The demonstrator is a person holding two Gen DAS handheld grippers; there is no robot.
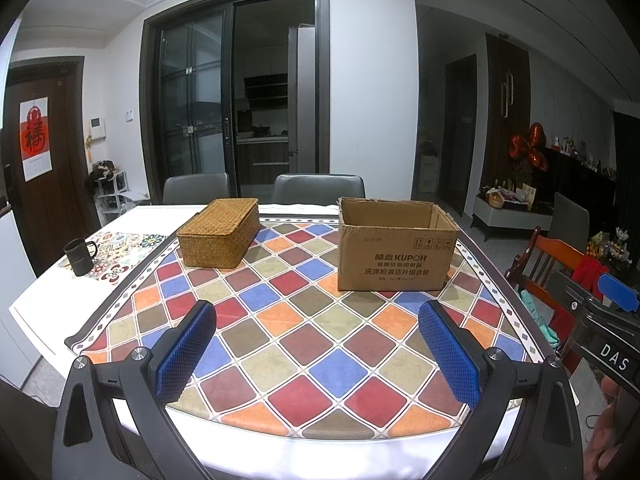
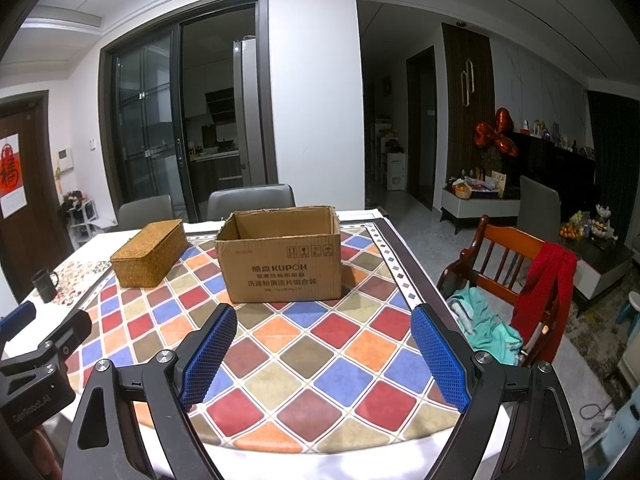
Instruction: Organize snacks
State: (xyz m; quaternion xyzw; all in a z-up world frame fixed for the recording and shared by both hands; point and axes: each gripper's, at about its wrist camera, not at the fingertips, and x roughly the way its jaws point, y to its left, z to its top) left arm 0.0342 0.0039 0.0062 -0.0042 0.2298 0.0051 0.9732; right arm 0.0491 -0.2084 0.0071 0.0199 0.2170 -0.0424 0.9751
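Observation:
An open brown cardboard box (image 1: 396,246) stands on the checkered tablecloth (image 1: 304,320), far right of centre; its inside is hidden. A closed woven rattan basket (image 1: 219,232) sits to its left. Both also show in the right wrist view, the box (image 2: 280,256) and the basket (image 2: 150,252). My left gripper (image 1: 318,312) is open and empty above the near cloth. My right gripper (image 2: 324,316) is open and empty, facing the box. No snacks are visible.
A black mug (image 1: 80,256) stands on a patterned mat at the table's left. Two grey chairs (image 1: 320,188) stand behind the table. A wooden chair (image 2: 516,276) with red and teal cloth stands off the table's right edge.

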